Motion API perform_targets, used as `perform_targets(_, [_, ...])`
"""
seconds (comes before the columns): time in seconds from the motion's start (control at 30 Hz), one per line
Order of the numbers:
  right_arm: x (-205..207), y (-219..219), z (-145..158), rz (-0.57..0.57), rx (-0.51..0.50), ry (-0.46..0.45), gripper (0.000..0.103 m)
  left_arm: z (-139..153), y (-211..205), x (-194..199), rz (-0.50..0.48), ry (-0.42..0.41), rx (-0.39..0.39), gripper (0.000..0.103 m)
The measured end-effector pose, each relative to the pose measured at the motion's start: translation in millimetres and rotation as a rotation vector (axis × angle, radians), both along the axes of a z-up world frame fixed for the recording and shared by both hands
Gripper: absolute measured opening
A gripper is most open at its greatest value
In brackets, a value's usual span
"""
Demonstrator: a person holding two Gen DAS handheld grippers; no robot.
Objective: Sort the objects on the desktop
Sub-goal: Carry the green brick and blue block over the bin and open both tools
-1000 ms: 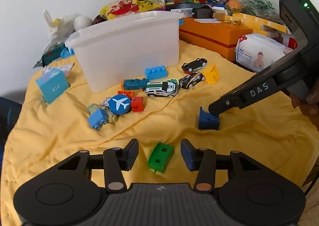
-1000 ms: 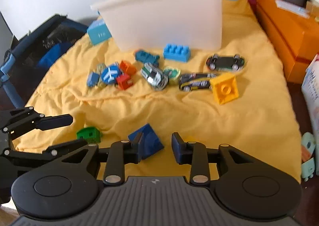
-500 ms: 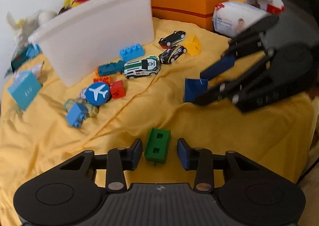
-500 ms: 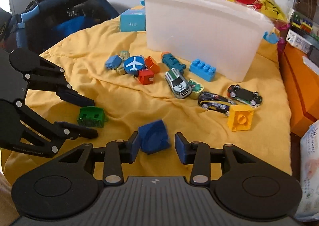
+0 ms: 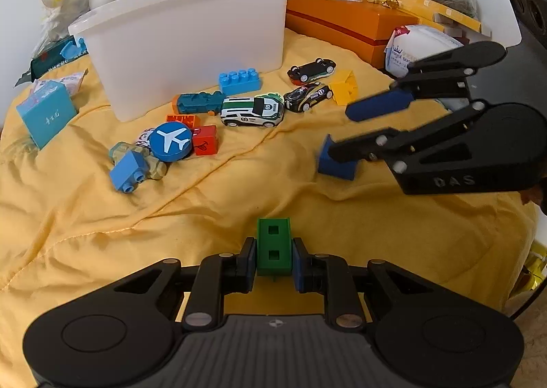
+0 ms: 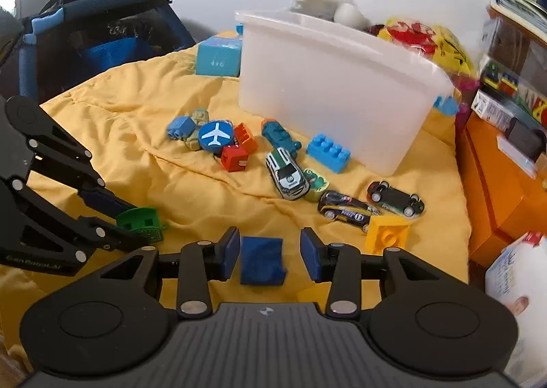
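Closing on the green block (image 5: pixel 274 247), the left gripper (image 5: pixel 274 259) has both pads against its sides, low on the yellow cloth (image 5: pixel 85 217). Right gripper (image 6: pixel 270 253): fingers spread, dark blue block (image 6: pixel 261 261) between them, gap showing on each side, no pad touching. White bin (image 6: pixel 335 80) stands at the back; toy cars (image 6: pixel 289 176) and loose bricks (image 6: pixel 328 148) lie scattered just in front of it.

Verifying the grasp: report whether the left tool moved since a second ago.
Yes. On the left tool the jaws are closing inward onto the green block; earlier they stood wide of it.
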State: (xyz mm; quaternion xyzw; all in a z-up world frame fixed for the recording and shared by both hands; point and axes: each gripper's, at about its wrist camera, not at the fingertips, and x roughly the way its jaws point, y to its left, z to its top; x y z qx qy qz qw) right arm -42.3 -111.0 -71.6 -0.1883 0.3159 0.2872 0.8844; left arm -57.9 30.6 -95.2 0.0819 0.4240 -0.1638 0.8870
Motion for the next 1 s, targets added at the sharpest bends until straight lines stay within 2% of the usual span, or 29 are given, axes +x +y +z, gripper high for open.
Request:
perform_targets(0.13, [6, -1, -5, -0.007, 0.021, 0.060, 0.044, 0, -1, 1, 0.006, -0.004, 0.001, 0.024])
perform_targets(0.23, [12, 1, -14, -0.026, 0.016, 0.082, 0.048, -1, -3, 2, 0.007, -0.001, 0.004, 0.024])
perform_targets(0.37, [16, 2, -23, -0.027, 0.024, 0.151, 0.034, 5, 0, 3, 0.015, -0.012, -0.020, 0.024])
perform_targets(0.43, [16, 2, -17, -0.024, 0.028, 0.158, 0.034, 21, 5, 9, 0.030, -0.038, -0.048, 0.024])
perform_targets(0.53, [22, -2, 8, -0.033, 0.072, 0.109, 0.034, 57, 13, 24, 0.053, -0.122, -0.071, 0.024])
perform_targets(0.77, [64, -10, 101, -0.088, 0.220, -0.157, 0.034, 153, 27, 80, 0.098, -0.419, -0.074, 0.024])
perform_targets(0.9, [107, -1, 138, -0.166, 0.268, -0.256, 0.034, 180, 23, 130, 0.119, -0.495, -0.023, 0.024])
perform_targets(1.0, [141, 11, 143, -0.226, 0.279, -0.240, 0.034, 177, 21, 170, 0.169, -0.476, -0.028, 0.024])
